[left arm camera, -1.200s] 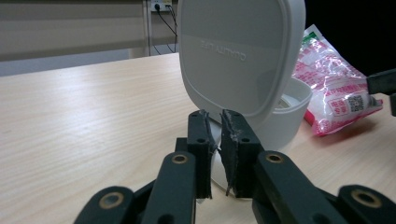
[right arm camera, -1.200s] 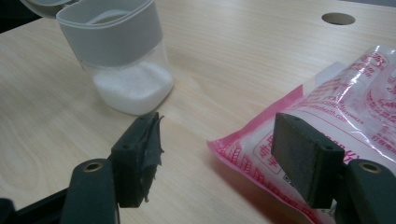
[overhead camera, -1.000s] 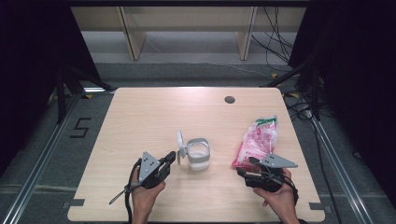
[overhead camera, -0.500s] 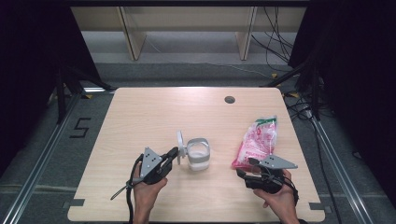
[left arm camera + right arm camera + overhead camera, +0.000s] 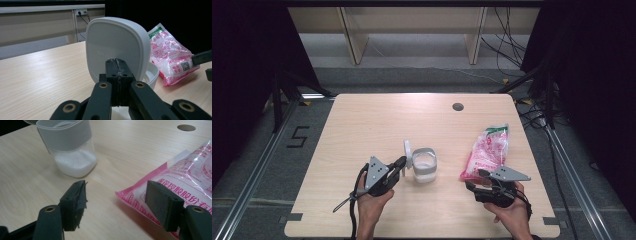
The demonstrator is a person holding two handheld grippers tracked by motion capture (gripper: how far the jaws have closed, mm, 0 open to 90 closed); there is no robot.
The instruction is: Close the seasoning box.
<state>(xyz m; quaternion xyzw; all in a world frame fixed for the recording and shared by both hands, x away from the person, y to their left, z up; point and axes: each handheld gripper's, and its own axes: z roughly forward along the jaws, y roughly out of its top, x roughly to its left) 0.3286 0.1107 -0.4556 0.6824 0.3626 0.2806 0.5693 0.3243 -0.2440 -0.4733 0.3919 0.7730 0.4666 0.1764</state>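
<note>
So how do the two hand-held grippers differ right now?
The left hand-held gripper is shut, its jaws pressed together against the jar's raised white lid; the right hand-held gripper is open and holds nothing, one jaw over the pink bag. Both sit low at the table's near edge.

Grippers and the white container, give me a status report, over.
Left gripper shut, tips at the raised lid. Right gripper open, jaws around the pink bag's corner. Container open, white powder inside. Nothing in the way.
</note>
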